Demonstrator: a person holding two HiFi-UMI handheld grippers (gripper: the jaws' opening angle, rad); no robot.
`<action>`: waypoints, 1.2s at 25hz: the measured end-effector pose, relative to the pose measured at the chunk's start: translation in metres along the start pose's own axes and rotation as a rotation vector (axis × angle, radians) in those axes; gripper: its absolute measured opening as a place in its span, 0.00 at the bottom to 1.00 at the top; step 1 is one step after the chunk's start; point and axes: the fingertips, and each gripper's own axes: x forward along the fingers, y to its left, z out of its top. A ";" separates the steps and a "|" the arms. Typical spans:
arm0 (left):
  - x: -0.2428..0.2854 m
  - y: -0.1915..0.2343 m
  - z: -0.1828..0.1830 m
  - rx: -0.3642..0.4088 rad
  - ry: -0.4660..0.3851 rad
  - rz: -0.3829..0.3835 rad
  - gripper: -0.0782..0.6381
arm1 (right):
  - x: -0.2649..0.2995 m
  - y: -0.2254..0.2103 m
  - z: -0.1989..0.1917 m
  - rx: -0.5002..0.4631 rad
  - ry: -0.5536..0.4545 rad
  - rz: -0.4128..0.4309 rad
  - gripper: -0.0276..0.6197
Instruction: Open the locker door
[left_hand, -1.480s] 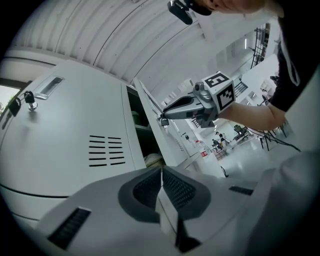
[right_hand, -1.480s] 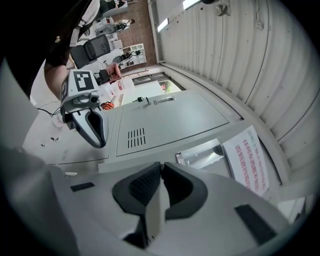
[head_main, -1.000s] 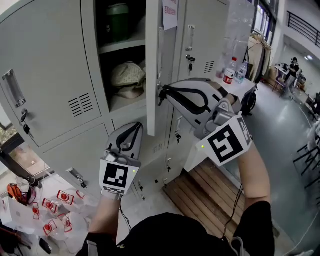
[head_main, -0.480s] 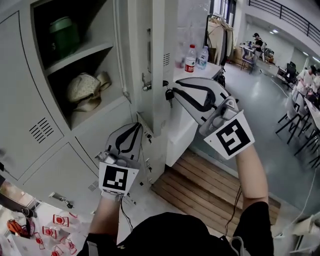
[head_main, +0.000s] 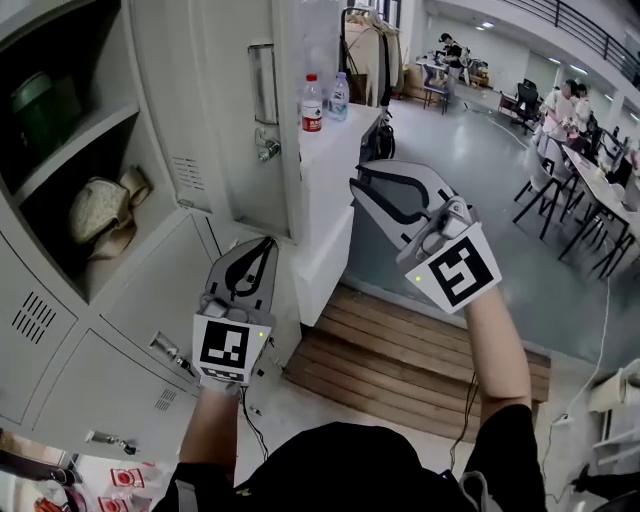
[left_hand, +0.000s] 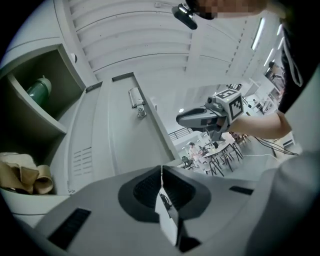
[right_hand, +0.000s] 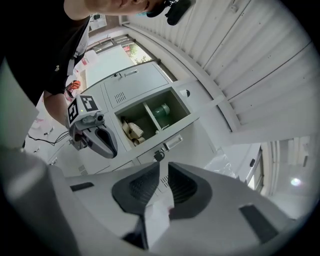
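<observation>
Since a second before: the locker door (head_main: 228, 120) had swung from part-open to wide, and the right gripper (head_main: 356, 186) was off its edge.
- Right gripper, centre right: jaws narrowly apart, grasping nothing.
- Left gripper (head_main: 268, 242), lower centre: clenched, empty.
- Door, upper centre.
- Open compartment (head_main: 95, 160), upper left.
- Step, as judged: opening done. The next move called only for withdrawal.

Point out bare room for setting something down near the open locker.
The white counter is bare in front of the two bottles. The locker shelf beside the green jar looks free; the cloth crowds the lower one.
</observation>
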 end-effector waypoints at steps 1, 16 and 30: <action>0.004 -0.003 -0.001 -0.005 0.000 -0.009 0.14 | -0.003 0.000 -0.004 0.005 0.011 -0.002 0.12; 0.010 0.011 -0.018 -0.035 0.024 0.004 0.14 | 0.014 0.023 0.014 0.149 -0.113 0.030 0.12; -0.114 0.101 -0.009 0.071 0.129 0.348 0.14 | 0.114 0.125 0.095 0.310 -0.441 0.316 0.12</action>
